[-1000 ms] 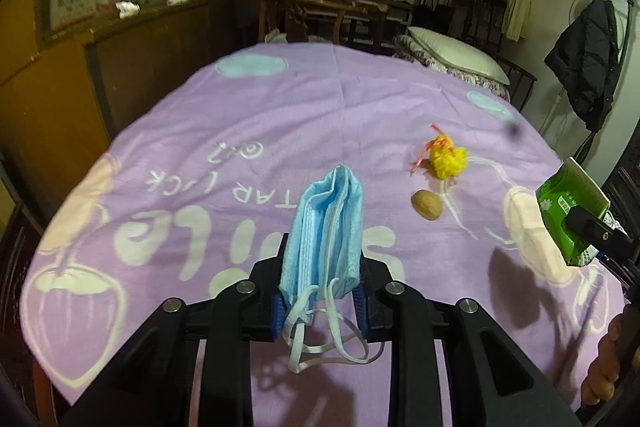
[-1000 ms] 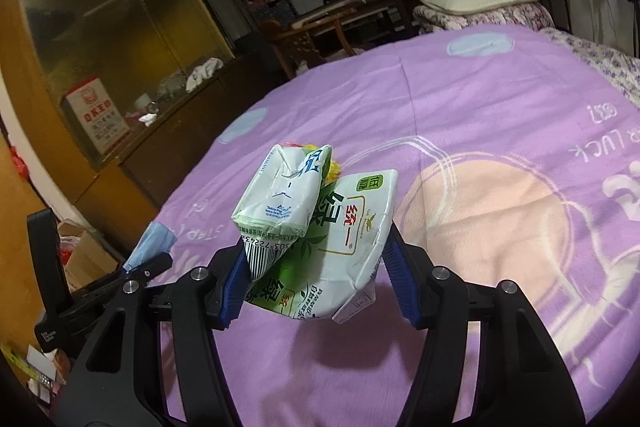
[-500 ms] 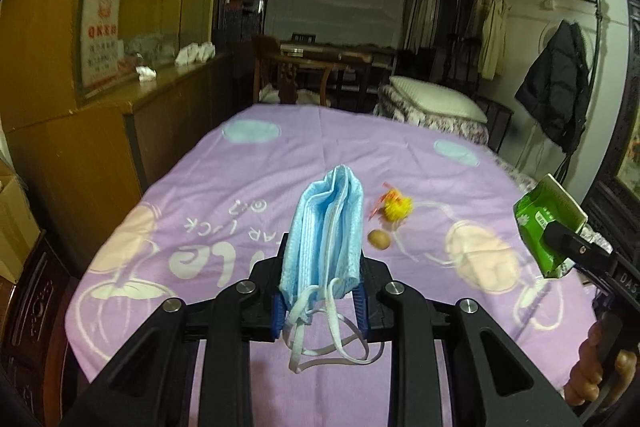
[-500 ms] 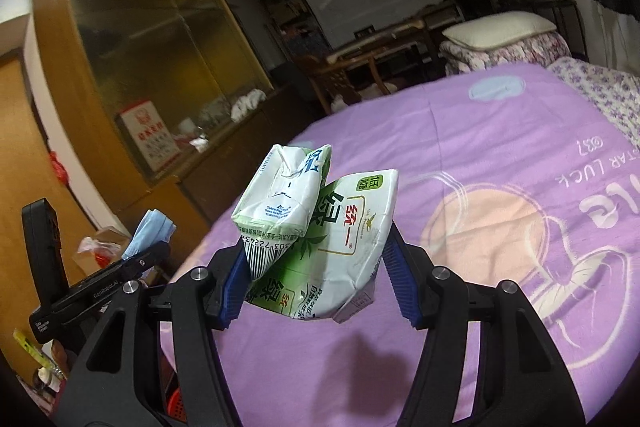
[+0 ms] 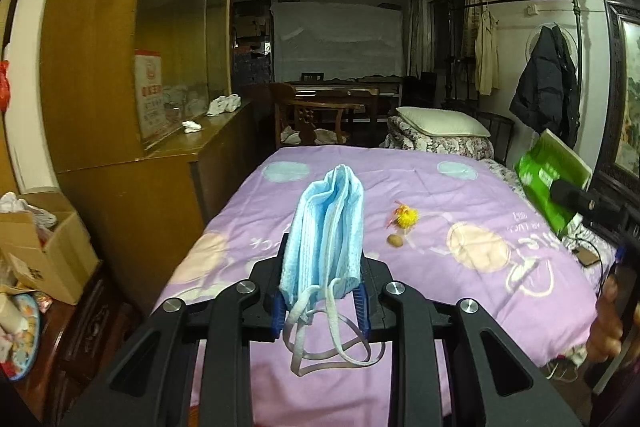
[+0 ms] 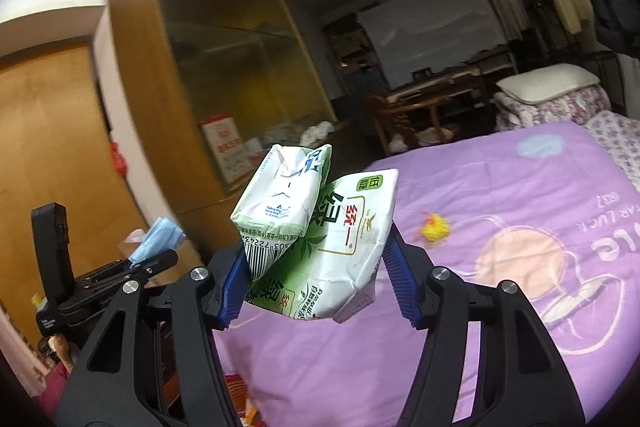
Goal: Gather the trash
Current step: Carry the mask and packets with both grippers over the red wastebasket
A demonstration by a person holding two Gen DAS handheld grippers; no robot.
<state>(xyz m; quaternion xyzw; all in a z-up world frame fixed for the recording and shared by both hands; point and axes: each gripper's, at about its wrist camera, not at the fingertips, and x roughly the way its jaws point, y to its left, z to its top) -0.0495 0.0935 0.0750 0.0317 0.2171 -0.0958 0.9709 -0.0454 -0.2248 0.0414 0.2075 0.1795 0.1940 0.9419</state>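
1. Against the earlier frames, both grippers now sit farther back and higher from the purple bedsheet (image 5: 460,291): a second ago the sheet filled the left wrist view, and now its whole near edge, the wooden cabinet (image 5: 132,131) on the left and a cardboard box (image 5: 44,247) on the floor show. The grips on the trash are unchanged.
2. The blue face mask (image 5: 326,239) stands upright and folded between the blue pads of the left gripper (image 5: 320,301), whose fingers are pressed in on its lower part; its white ear loops (image 5: 332,343) dangle toward the camera.
3. The right gripper (image 6: 316,283) pinches two crushed green tea cartons (image 6: 320,235) between its blue pads (image 6: 402,283), moderately spread to fit them; the smaller carton leans on the left side of the larger one.
4. On the sheet, well beyond both grippers, lie a yellow fluffy scrap (image 5: 406,217) and, just nearer, a small brown nut-like piece (image 5: 395,240), close together but apart.
5. In the right wrist view the left gripper appears at the far left with the mask in it; in the left wrist view the green cartons show at the right edge.
6. A white pillow (image 5: 440,121) rests on a floral quilt beyond the far end of the bed.
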